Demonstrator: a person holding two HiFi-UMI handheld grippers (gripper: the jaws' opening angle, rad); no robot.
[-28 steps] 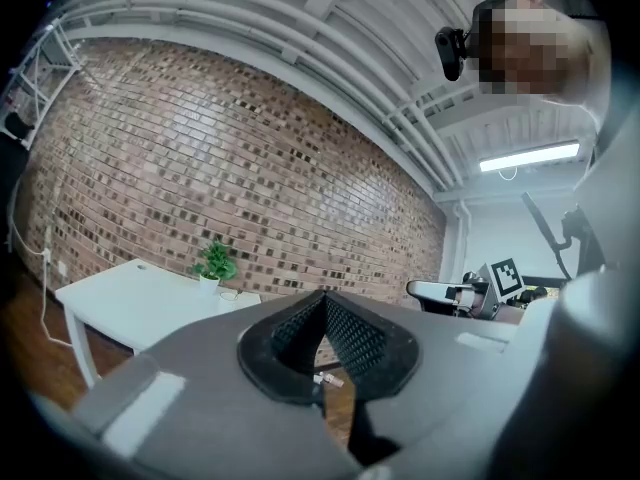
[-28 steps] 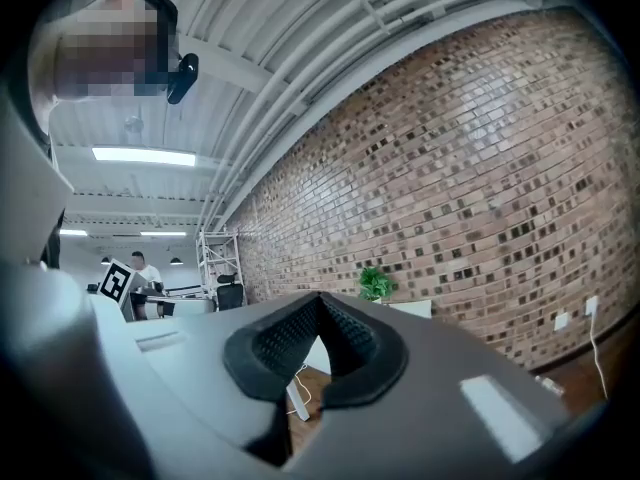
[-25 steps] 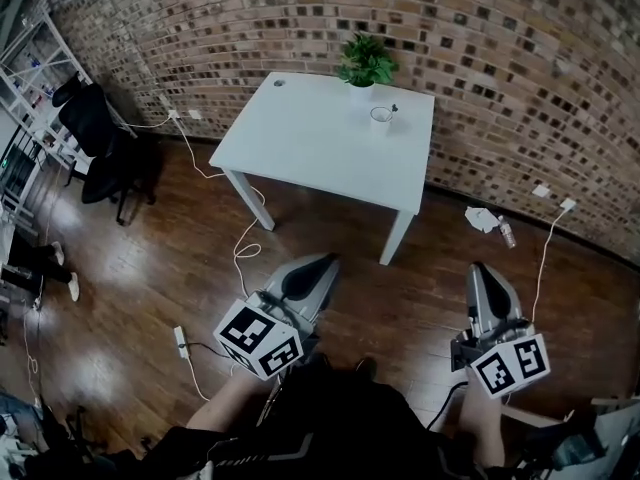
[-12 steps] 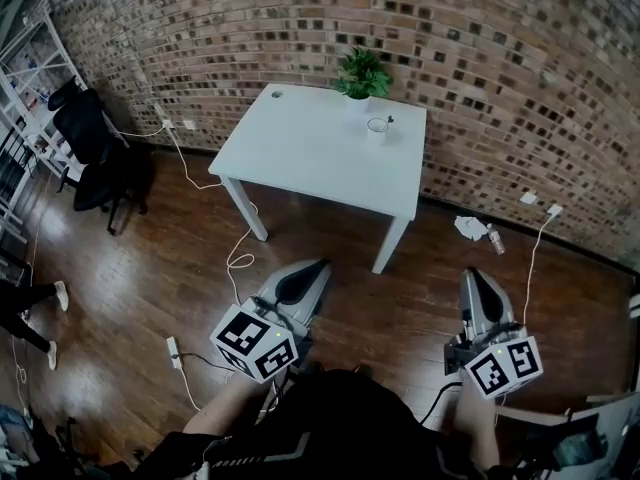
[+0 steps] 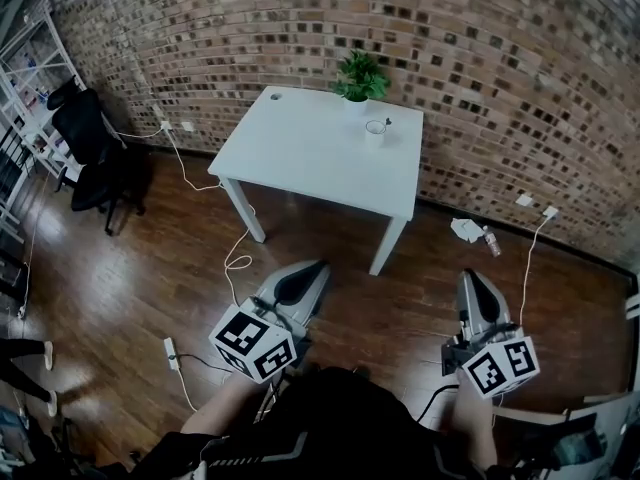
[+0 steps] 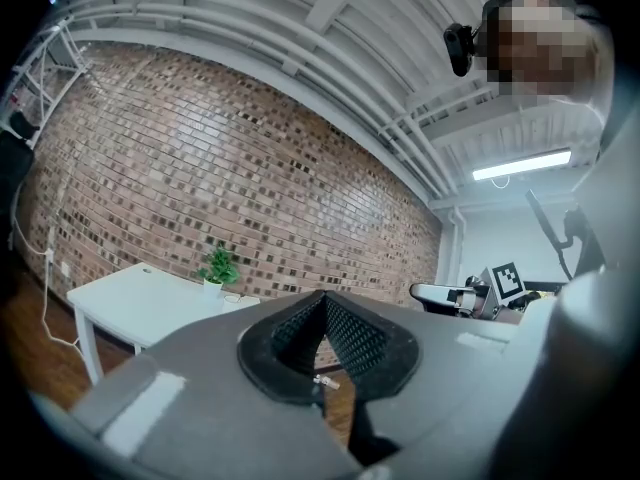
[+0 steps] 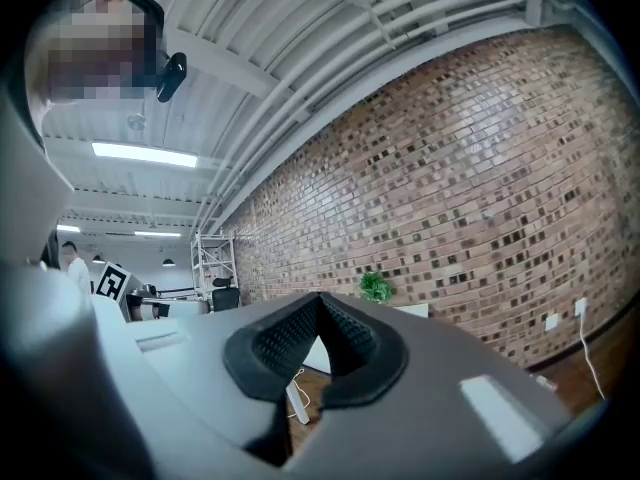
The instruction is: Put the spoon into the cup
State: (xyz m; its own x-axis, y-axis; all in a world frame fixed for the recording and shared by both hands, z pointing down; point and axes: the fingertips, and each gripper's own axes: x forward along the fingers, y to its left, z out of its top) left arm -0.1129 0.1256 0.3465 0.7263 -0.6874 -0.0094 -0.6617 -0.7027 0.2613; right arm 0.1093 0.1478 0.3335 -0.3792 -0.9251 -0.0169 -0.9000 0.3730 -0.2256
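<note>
While we stand on the dark wooden floor (image 5: 150, 268), our left gripper (image 5: 316, 266) and right gripper (image 5: 470, 276) point level, each with its jaws pressed together on nothing. Well ahead, the white rectangular table (image 5: 300, 153) carries the small white cup (image 5: 375, 129) beside a green potted plant (image 5: 360, 76). A dark spoon (image 5: 388, 121) shows at the cup's right rim, too small for us to tell whether it is inside.

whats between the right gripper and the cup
Head view: from the right gripper, just wooden floor, then the white table top up to the cup. Nothing else in the way.
</note>
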